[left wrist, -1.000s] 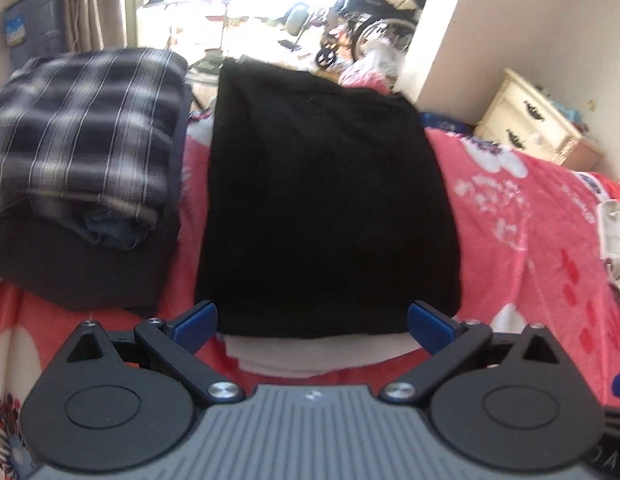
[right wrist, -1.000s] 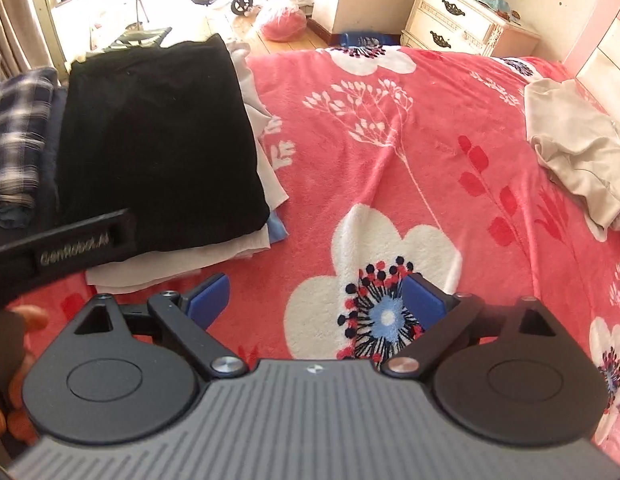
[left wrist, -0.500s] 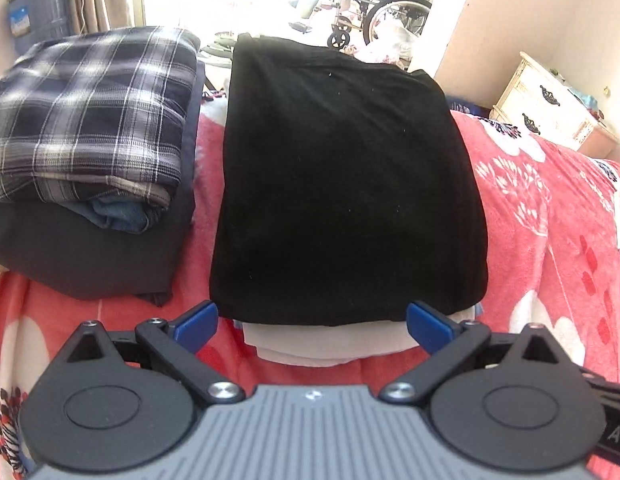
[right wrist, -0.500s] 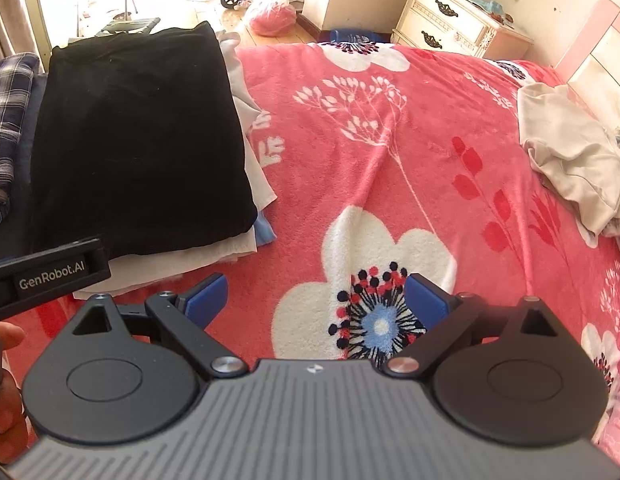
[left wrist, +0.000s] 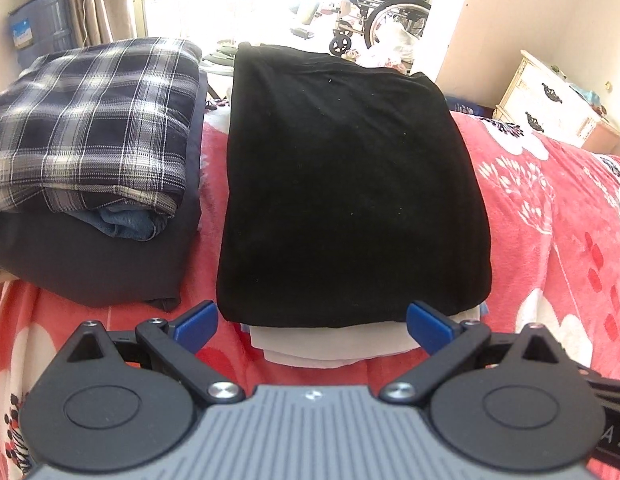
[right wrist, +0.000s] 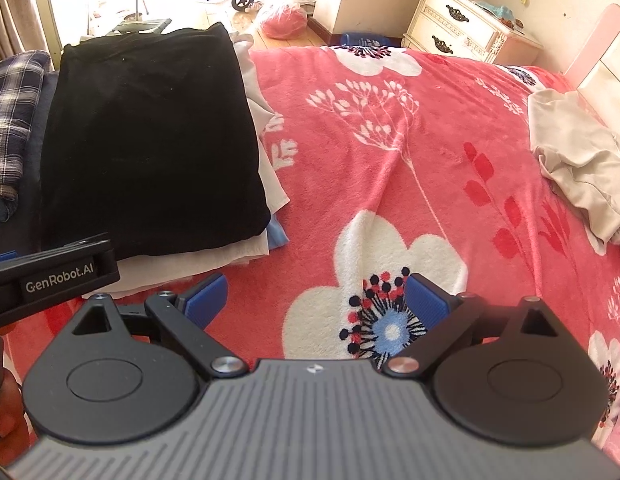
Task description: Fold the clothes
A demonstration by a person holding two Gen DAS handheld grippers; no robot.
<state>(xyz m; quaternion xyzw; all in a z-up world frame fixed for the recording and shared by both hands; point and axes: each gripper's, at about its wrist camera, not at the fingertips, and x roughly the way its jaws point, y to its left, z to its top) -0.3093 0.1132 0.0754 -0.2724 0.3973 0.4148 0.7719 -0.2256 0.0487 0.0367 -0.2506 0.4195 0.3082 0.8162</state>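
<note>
left gripper [left wrist: 312, 322]: my jaws spread wide, nothing between them, hovering at the near edge of the folded stack.
right gripper [right wrist: 314, 295]: jaws spread too, empty, over bare red floral blanket [right wrist: 390, 152] on the bed.
done pile: black folded garment [left wrist: 350, 184] lies flat on top of white folded pieces [left wrist: 334, 344], right ahead of my left jaws; looks finished to me.
second pile: plaid shirt [left wrist: 93, 120] on top, denim [left wrist: 125, 222] and a dark grey garment [left wrist: 97, 264] under it, just left of the black stack, small gap of blanket between.
next item: crumpled beige garment [right wrist: 578, 160], unfolded, far right of the bed near the pink headboard [right wrist: 602, 56].
key relation: beige garment lies forward and to the right of my right jaws, well apart from them; left gripper is on the wrong side, stack side.
nearer arm: right, clearly.
long axis: cannot tell, it is bunched up; heap runs roughly away from me along the bed's right edge.
judged step: between garments, next reach should be right gripper toward the beige heap, then drag it to the open blanket in the middle.
risk: grabbing several layers at once in the bunch.
</note>
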